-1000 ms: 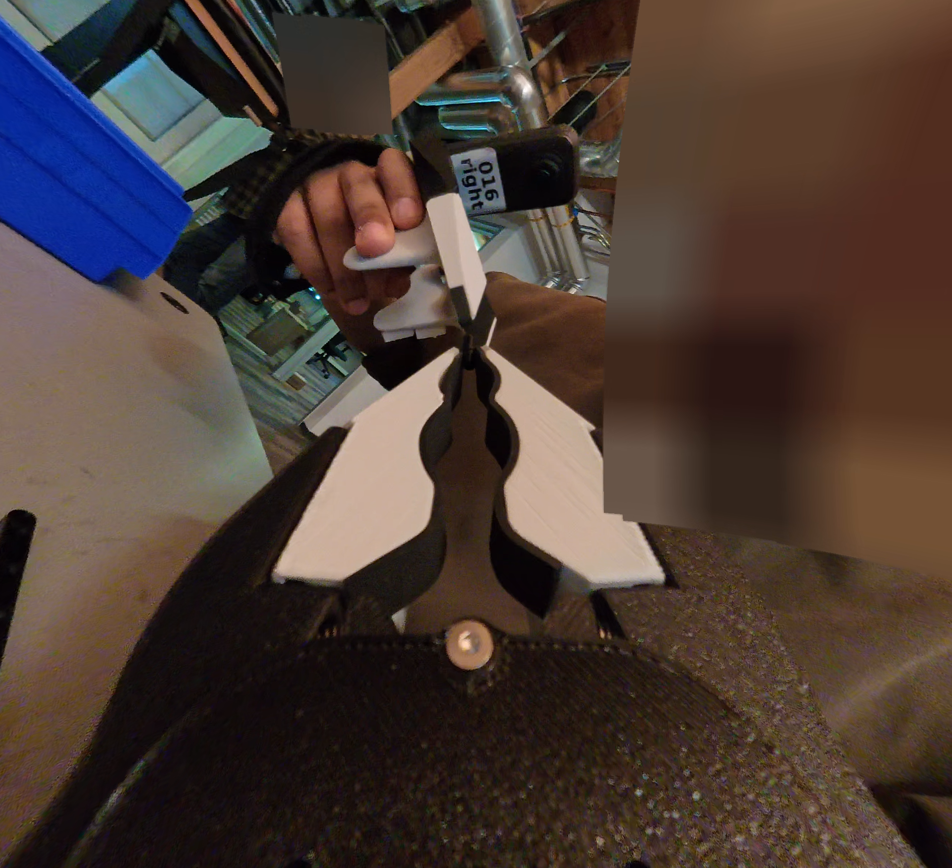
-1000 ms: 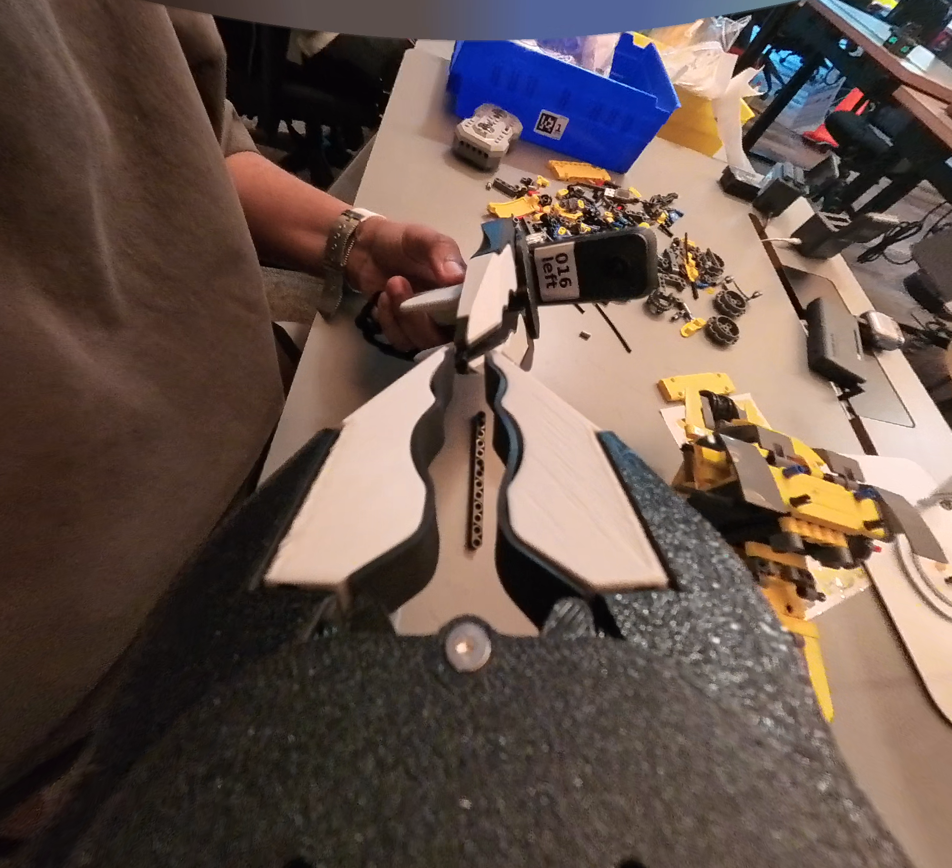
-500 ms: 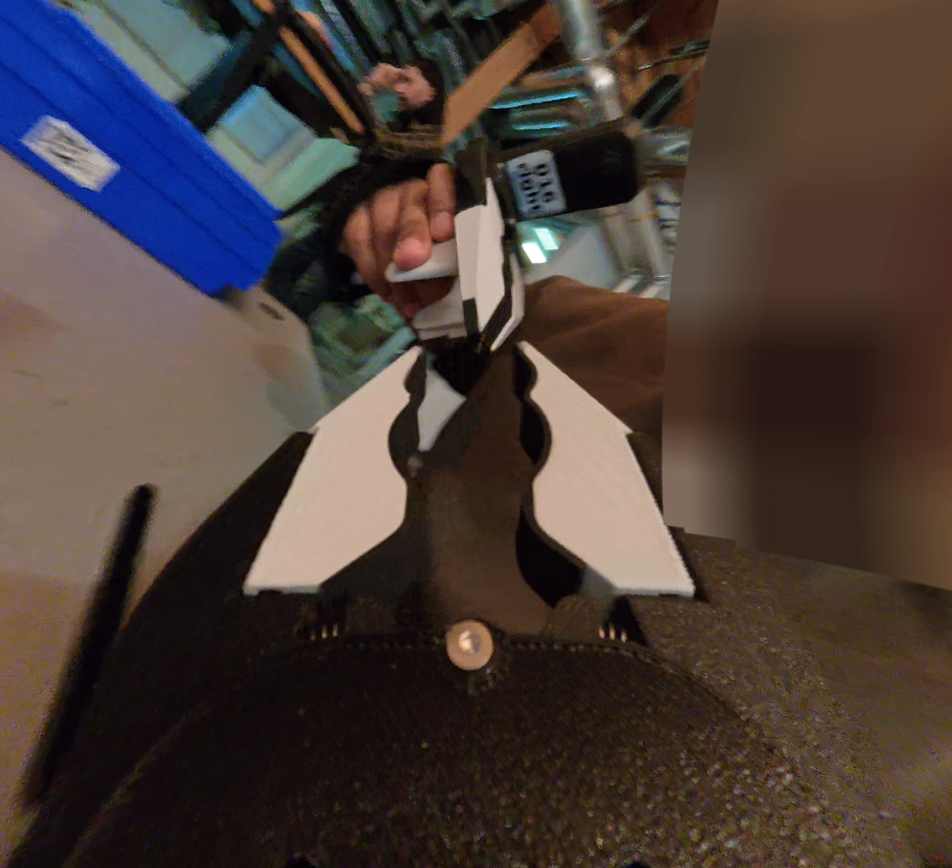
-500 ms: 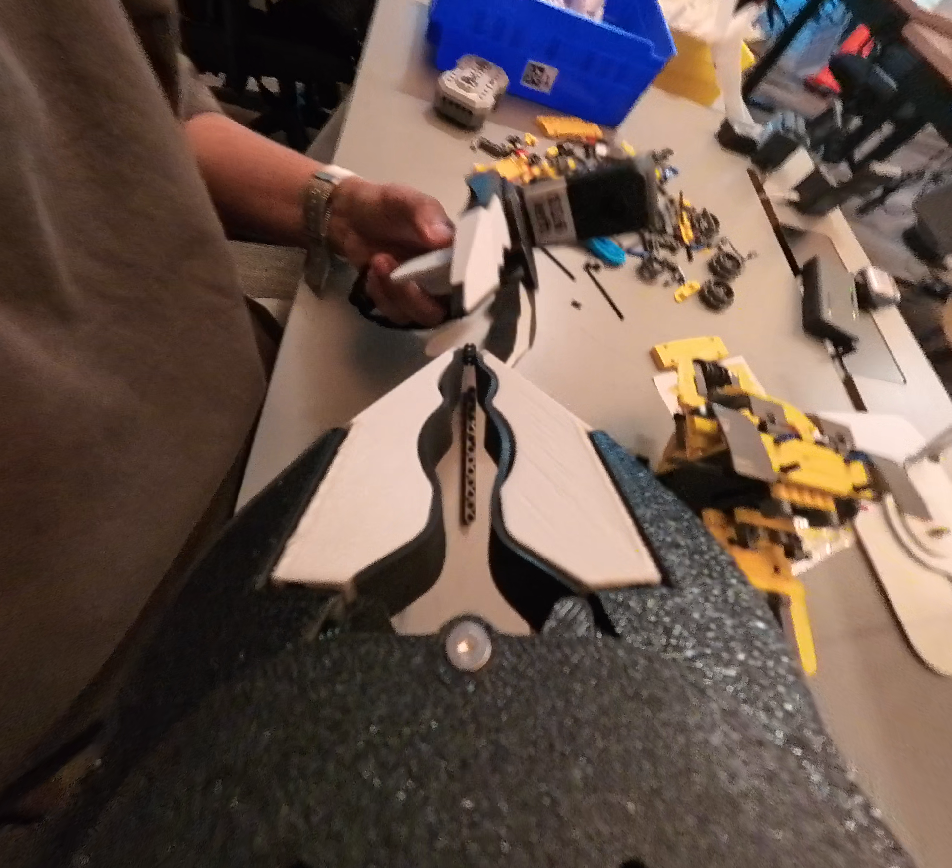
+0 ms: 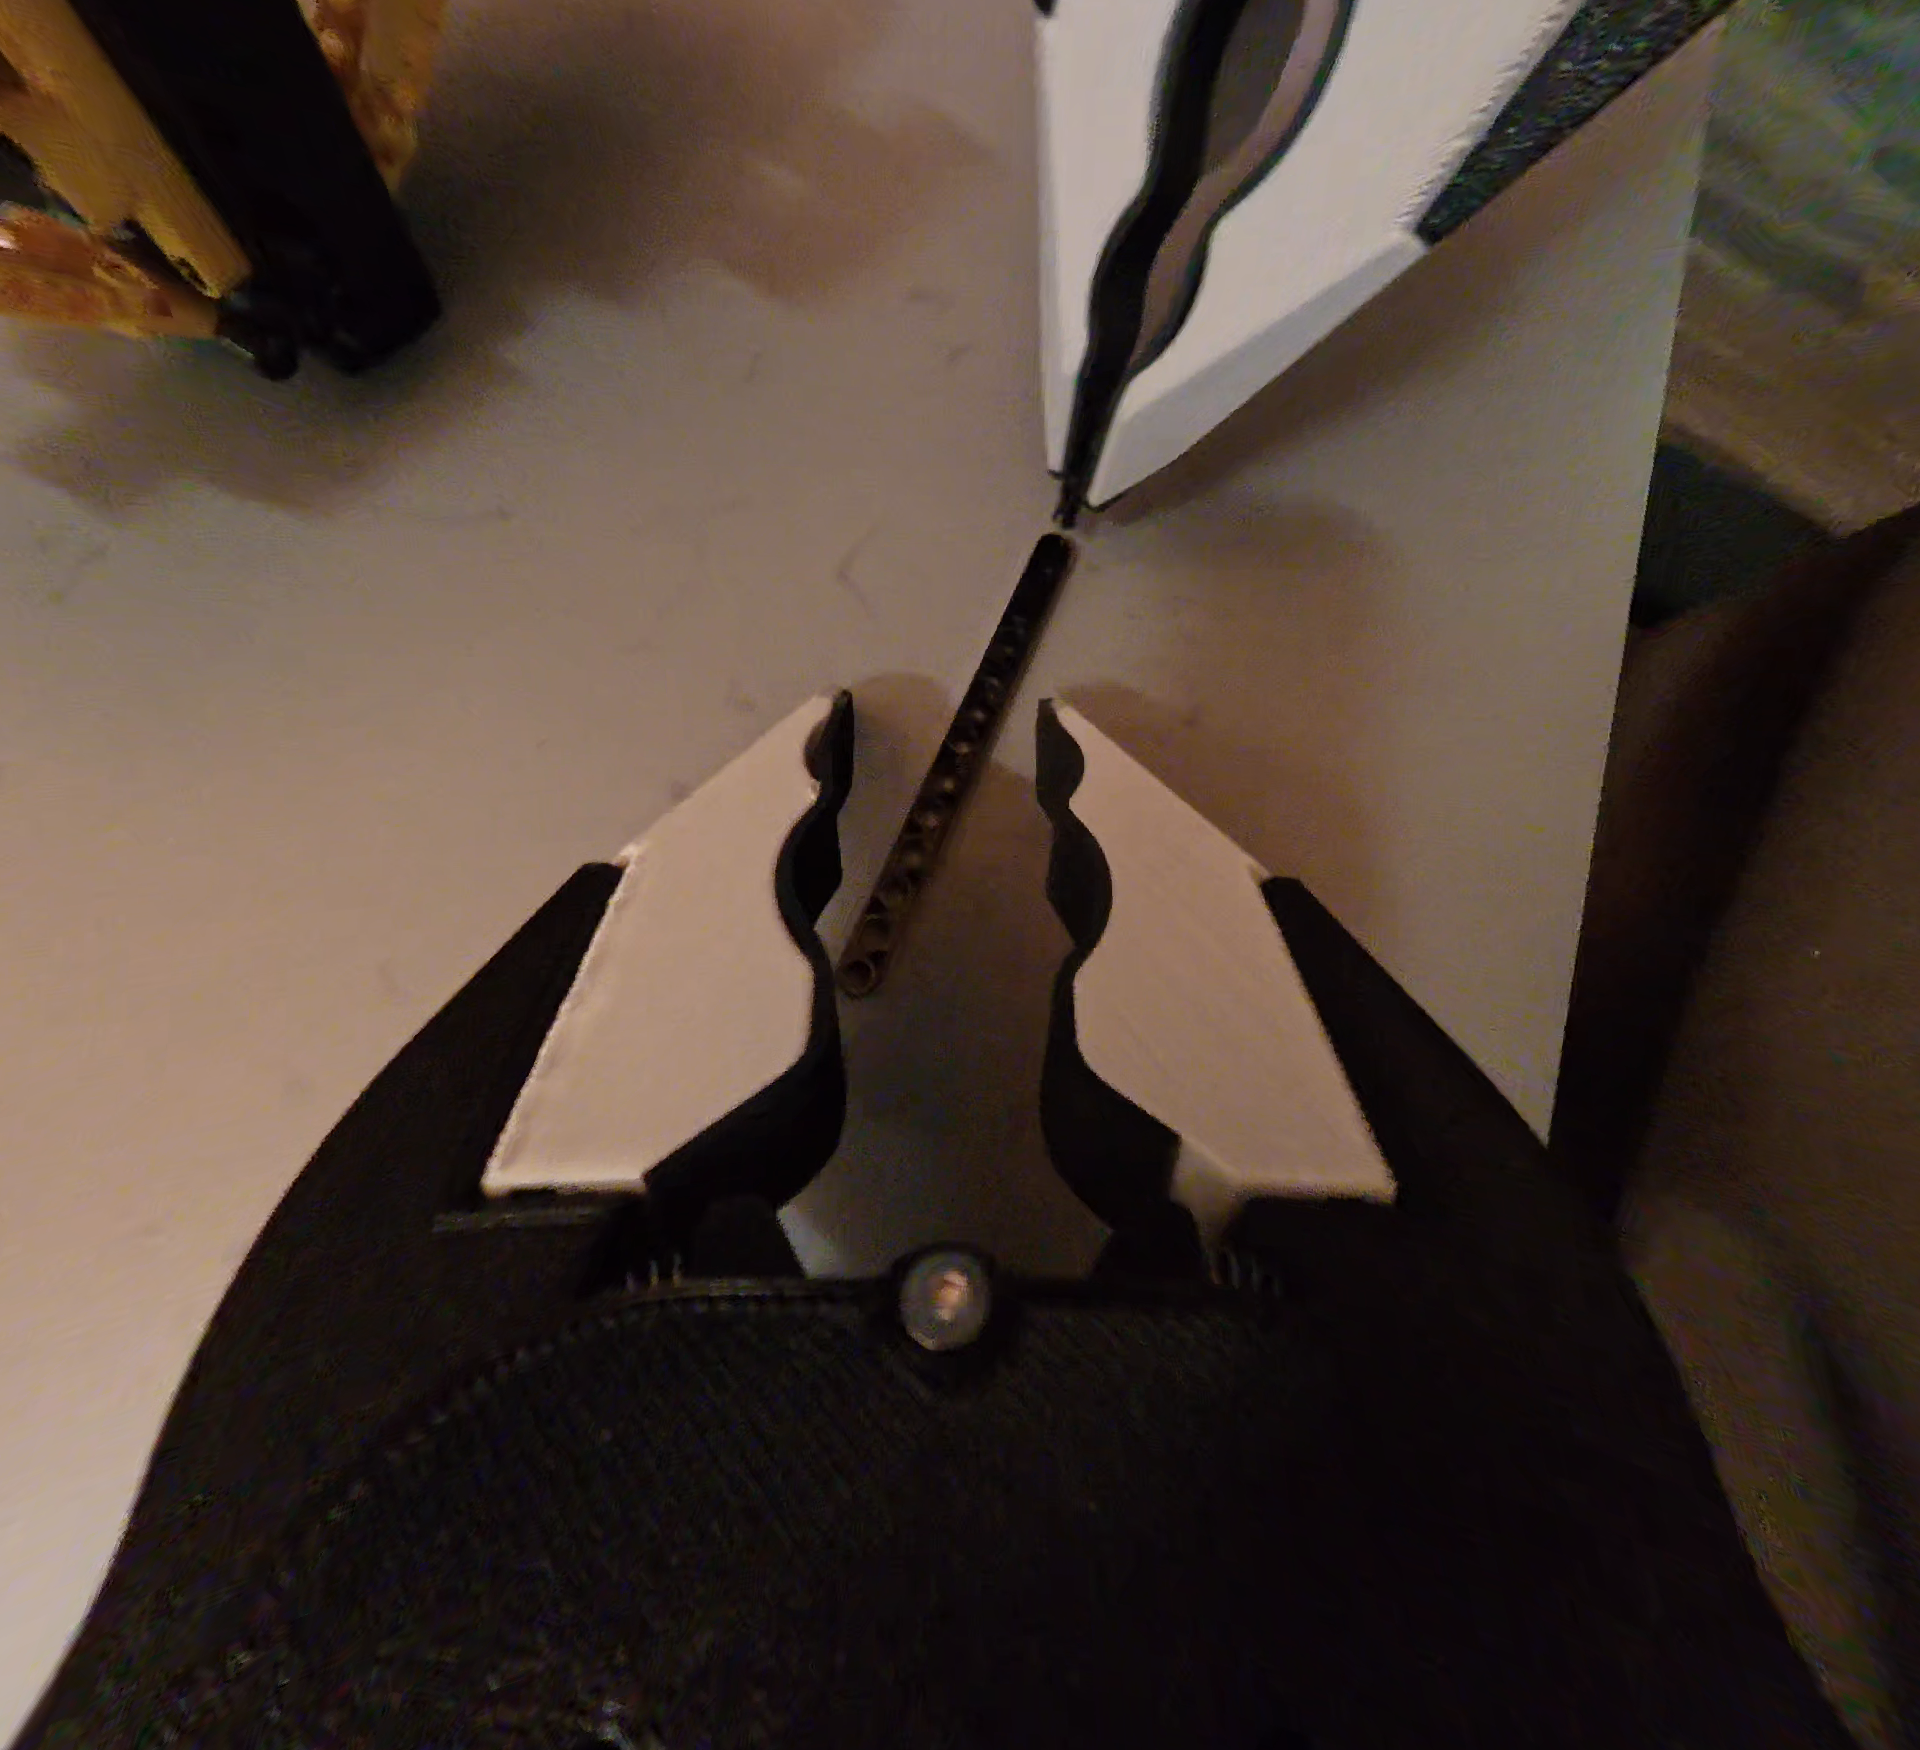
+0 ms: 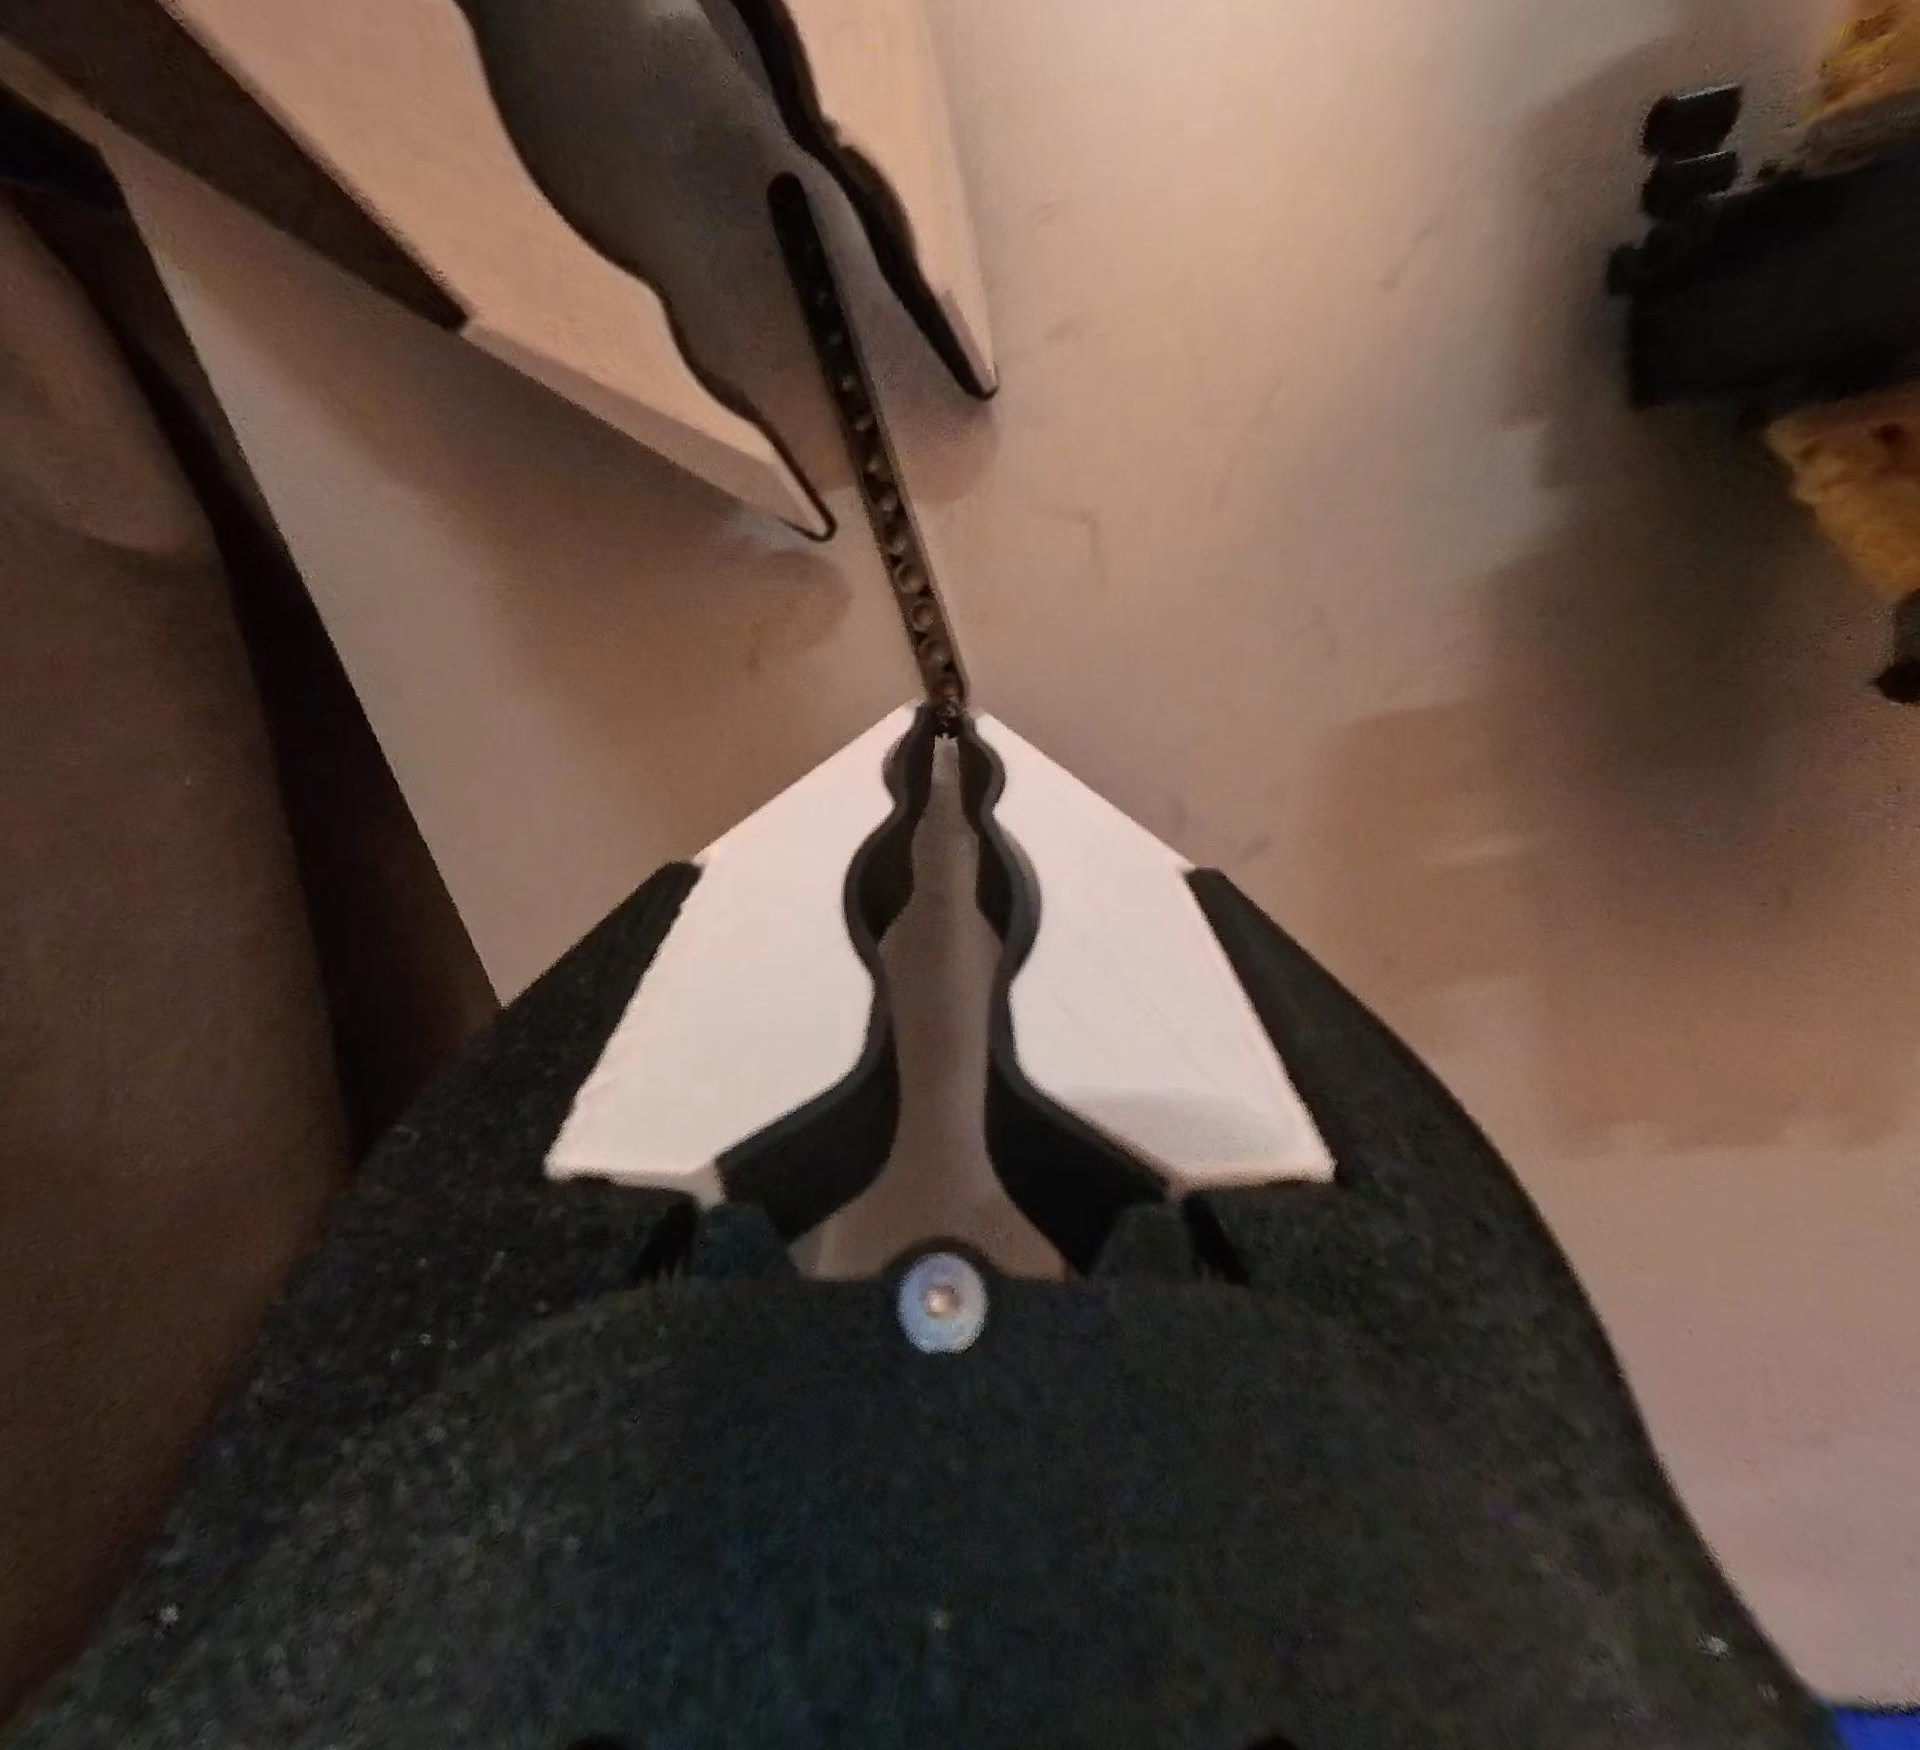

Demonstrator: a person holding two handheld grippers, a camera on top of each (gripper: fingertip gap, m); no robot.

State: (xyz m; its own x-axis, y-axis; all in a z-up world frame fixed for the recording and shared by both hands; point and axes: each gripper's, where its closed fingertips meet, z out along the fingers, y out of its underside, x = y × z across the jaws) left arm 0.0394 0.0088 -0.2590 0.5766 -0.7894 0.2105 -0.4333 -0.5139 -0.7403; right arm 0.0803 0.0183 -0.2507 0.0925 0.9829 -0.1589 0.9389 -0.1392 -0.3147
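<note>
Right gripper (image 6: 943, 726) pinching 1 end of black perforated beam (image 5: 971, 765), left gripper (image 5: 943, 713) spread wide around it, above pale table (image 5: 416, 661), yellow-black brick model (image 5: 156, 90) nearby

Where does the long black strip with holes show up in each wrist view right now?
Left wrist view: the black strip runs up the centre, between the open left gripper fingers.
Right wrist view: it slants above centre, its near end at the right gripper tips.
Shared landmark: the yellow model.

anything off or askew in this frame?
Nothing damaged or spilled. The black perforated beam is pinched only at its far end by the right claw; the rest lies unclamped between the open left claw, slightly skewed.
</note>
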